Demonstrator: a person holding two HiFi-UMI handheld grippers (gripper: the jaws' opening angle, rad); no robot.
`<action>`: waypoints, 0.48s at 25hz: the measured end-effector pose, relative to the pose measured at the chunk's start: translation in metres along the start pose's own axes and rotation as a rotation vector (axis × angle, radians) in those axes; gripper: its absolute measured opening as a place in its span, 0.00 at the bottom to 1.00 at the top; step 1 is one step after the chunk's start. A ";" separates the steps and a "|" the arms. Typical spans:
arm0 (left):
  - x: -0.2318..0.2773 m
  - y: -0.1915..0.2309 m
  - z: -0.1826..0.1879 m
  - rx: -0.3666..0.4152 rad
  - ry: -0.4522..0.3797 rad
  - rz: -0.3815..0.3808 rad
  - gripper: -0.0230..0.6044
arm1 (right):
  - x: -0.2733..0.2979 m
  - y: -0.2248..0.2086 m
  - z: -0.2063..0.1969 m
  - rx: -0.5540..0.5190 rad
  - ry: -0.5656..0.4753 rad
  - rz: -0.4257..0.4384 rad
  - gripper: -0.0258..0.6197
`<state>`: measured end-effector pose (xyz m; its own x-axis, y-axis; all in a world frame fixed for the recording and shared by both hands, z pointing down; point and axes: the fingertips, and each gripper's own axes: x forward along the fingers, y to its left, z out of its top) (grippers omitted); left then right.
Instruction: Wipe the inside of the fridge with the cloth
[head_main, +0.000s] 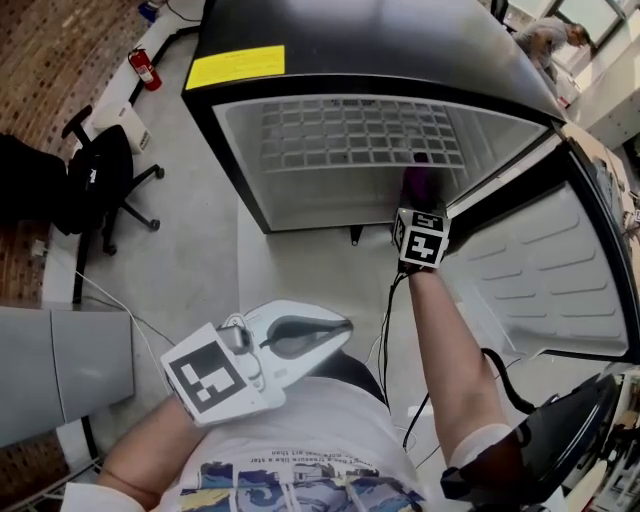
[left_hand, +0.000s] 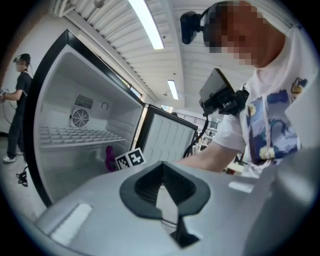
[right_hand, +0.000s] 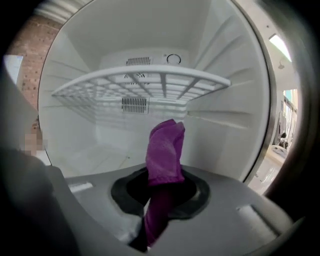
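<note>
We pinch the purple cloth (right_hand: 165, 150) in our right gripper (right_hand: 159, 202) inside the fridge (head_main: 240, 135) at two o'clock, while our left gripper (head_main: 338, 328) sits pressed together at seven.

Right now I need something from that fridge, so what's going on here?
A person seems to be cleaning it, with a gripper in each hand. The right gripper has its fingers shut on a purple cloth and reaches into the open fridge, below the wire shelf. The cloth sticks up free, not visibly pressed on any wall. The left gripper is shut and empty, near the person's body. The door stands open at the right.
</note>
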<state>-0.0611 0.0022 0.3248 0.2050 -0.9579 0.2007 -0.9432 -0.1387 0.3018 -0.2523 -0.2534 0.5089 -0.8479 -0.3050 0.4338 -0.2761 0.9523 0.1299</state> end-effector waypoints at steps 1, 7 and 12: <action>0.000 0.001 0.000 -0.001 0.004 0.001 0.04 | 0.003 0.001 -0.009 -0.016 0.022 -0.002 0.12; -0.004 0.009 -0.004 -0.022 0.009 0.028 0.04 | 0.016 0.026 -0.054 0.005 0.129 0.073 0.12; -0.010 0.013 -0.005 -0.036 0.003 0.050 0.04 | 0.019 0.045 -0.058 0.050 0.138 0.111 0.12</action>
<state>-0.0738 0.0115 0.3311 0.1589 -0.9627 0.2191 -0.9424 -0.0817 0.3245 -0.2547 -0.2154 0.5749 -0.8049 -0.1906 0.5620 -0.2095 0.9773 0.0313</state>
